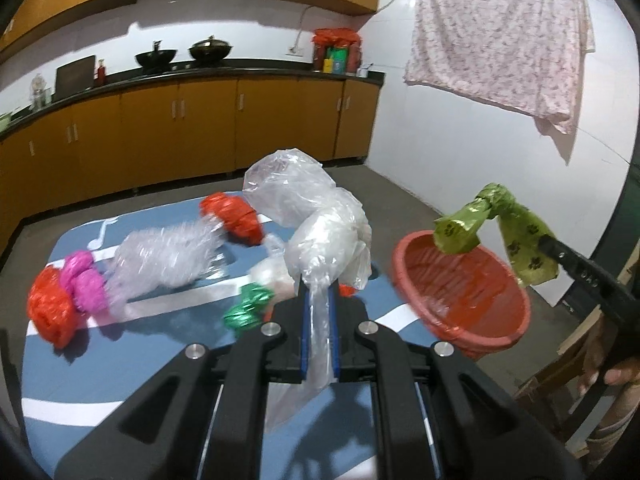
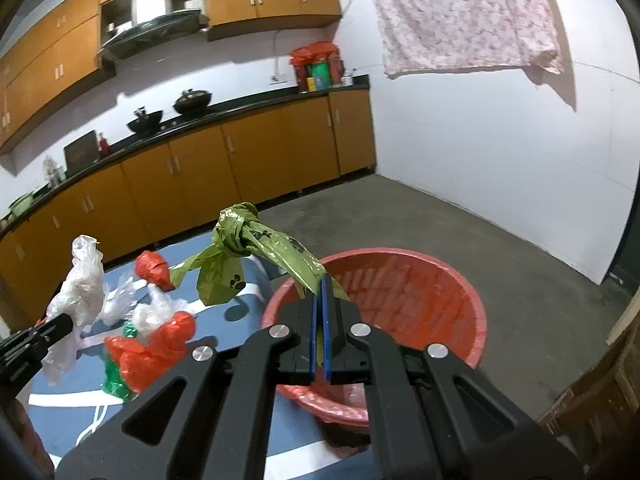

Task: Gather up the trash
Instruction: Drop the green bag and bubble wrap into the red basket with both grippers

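Observation:
My left gripper (image 1: pixel 319 288) is shut on a clear plastic bag (image 1: pixel 316 208), which hangs lifted above the blue table (image 1: pixel 72 368); the same bag (image 2: pixel 82 280) shows at the left of the right wrist view. My right gripper (image 2: pixel 321 280) is shut on a knotted green bag with paw prints (image 2: pixel 244 244), held over the near rim of the red basin (image 2: pixel 420 296). In the left wrist view that green bag (image 1: pixel 496 226) hangs above the basin (image 1: pixel 464 292). Red (image 1: pixel 232 216), pink (image 1: pixel 86 280) and green (image 1: pixel 248 306) crumpled bags and clear wrap (image 1: pixel 168 252) lie on the table.
Wooden kitchen cabinets (image 1: pixel 180 132) with a dark counter and woks run along the back. A floral cloth (image 1: pixel 500 32) hangs on the white wall. Grey floor lies beyond the table. A wooden chair (image 1: pixel 568 368) stands at the right, by a person's hand (image 1: pixel 616 376).

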### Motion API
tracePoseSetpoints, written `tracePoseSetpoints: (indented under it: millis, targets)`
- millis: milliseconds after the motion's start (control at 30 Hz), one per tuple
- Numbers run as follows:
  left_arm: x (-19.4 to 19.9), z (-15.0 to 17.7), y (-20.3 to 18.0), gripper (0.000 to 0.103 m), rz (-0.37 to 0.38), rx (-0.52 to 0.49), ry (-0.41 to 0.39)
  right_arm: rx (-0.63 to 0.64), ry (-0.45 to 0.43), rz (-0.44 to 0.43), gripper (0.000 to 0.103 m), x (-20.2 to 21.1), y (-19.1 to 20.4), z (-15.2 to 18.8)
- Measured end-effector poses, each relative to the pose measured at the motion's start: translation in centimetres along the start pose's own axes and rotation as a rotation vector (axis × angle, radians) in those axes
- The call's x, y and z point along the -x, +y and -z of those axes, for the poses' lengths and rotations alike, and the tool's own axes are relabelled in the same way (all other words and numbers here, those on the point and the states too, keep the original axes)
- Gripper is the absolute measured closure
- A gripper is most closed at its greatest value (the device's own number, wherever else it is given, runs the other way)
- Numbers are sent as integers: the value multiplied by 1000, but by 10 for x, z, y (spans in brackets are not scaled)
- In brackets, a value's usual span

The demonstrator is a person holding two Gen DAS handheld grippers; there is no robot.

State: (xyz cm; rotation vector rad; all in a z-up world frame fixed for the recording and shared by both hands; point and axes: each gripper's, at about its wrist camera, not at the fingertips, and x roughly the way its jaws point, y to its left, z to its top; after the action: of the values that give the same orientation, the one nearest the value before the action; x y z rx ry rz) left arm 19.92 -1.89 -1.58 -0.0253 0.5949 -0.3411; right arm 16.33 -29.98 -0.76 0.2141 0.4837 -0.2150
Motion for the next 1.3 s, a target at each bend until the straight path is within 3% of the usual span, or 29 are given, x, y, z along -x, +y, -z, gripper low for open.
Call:
tracePoseSetpoints:
  millis: [700, 1200, 1300]
  targets:
    - [-56, -13, -98, 94, 181, -80, 28, -123, -3, 164, 100, -18, -56, -11]
    - [-108, -10, -141, 93, 246, -93, 88, -186, -11, 187, 100, -40, -76, -21]
    - [-117, -11, -145, 82, 245, -86, 95, -201, -2, 152, 99, -47, -82, -23]
